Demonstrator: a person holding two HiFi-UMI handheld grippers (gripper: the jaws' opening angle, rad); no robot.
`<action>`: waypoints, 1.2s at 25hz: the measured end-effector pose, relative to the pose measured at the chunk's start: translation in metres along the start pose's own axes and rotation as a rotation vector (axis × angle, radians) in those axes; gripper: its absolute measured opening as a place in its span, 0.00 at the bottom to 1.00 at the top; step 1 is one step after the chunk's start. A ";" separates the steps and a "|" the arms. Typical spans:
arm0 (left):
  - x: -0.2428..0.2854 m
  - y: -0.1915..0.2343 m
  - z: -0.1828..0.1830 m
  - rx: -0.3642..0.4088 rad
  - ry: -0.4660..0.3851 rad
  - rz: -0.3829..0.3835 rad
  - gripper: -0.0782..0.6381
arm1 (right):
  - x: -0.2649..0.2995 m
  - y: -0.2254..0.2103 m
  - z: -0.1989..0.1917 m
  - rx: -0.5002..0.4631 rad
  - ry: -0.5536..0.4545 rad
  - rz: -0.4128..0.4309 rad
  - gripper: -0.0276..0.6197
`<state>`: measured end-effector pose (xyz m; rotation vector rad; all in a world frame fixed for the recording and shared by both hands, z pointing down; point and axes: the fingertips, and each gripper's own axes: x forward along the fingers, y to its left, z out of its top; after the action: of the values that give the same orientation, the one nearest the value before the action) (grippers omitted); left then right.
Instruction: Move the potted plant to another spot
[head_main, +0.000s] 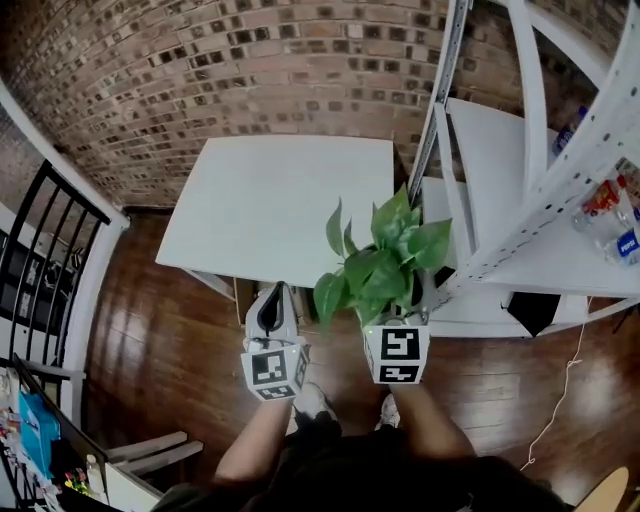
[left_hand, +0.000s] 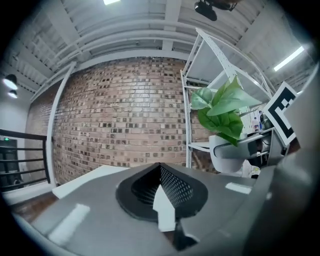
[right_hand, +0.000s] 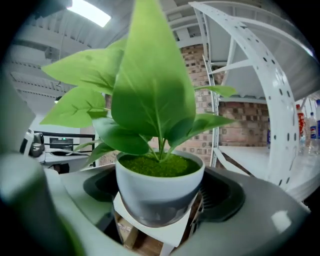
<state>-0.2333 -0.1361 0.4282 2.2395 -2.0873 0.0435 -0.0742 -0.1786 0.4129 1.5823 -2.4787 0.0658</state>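
Overhead, I find the potted plant (head_main: 385, 262) carried upright just off the white table's (head_main: 280, 200) near right corner, evidently in transit; left gripper view, the left gripper (left_hand: 162, 200) is closed on nothing, idle beside it; right gripper view, the right gripper (right_hand: 160, 215) clamps its pot between both jaws.

The potted plant (right_hand: 159, 190) has a smooth white pot with a soft sheen, waxy glossy green leaves and a rough, matt, moss-like green top. The left gripper (left_hand: 162, 202) has a matt grey plastic shell, and its black pad (left_hand: 175, 187) is dimpled. Across the top of the head view the brick wall (head_main: 200, 70) is rough and matt. Below it the table (head_main: 260, 210) is smooth matt white and the floor (head_main: 170, 340) is glossy dark wood. At the right, the rack (head_main: 560, 190) is white-painted perforated metal.
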 end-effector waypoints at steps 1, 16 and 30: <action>0.004 0.007 -0.005 0.002 0.004 -0.011 0.13 | 0.009 0.005 -0.004 0.002 0.001 -0.013 0.78; 0.045 0.058 -0.086 0.011 0.085 -0.182 0.13 | 0.114 0.033 -0.120 0.060 0.054 -0.160 0.78; 0.060 0.076 -0.118 0.008 0.136 -0.168 0.13 | 0.175 0.045 -0.189 0.027 0.135 -0.144 0.78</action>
<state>-0.3008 -0.1920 0.5537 2.3356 -1.8294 0.1884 -0.1588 -0.2884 0.6342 1.7027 -2.2655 0.1800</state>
